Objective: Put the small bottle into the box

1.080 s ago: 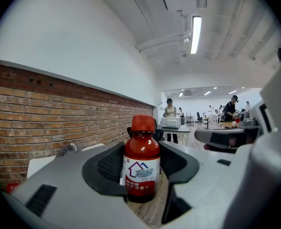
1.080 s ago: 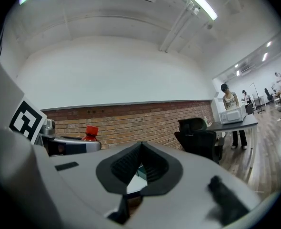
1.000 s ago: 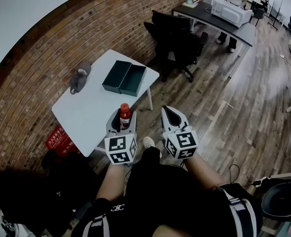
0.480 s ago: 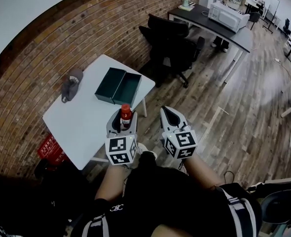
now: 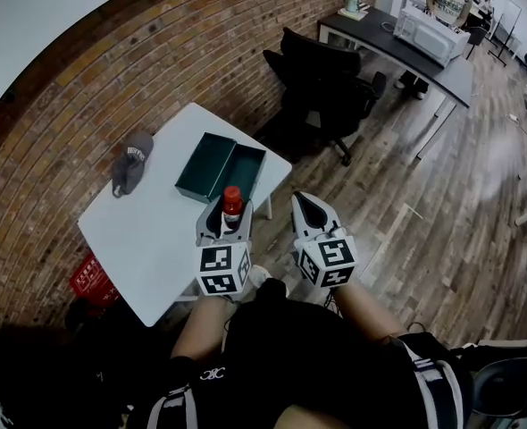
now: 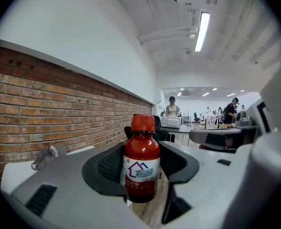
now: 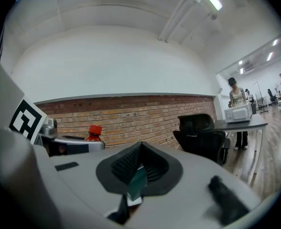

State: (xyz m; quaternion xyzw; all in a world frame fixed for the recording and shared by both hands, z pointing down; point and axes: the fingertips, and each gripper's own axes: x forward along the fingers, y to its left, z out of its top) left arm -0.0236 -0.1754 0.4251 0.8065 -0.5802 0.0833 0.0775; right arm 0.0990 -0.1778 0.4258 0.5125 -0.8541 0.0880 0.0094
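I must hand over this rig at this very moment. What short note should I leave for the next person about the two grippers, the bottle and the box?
Left gripper: closed on the small bottle, which is upright with its red cap on top, in the air by the edge of the white table.
Right gripper: jaws together, holding nothing, beside the left one.
Box: dark green, open, on the table ahead of the bottle; nothing shows inside it.
Done: the bottle is in the grip.
Left: carry it over the box, lower it in, let go.
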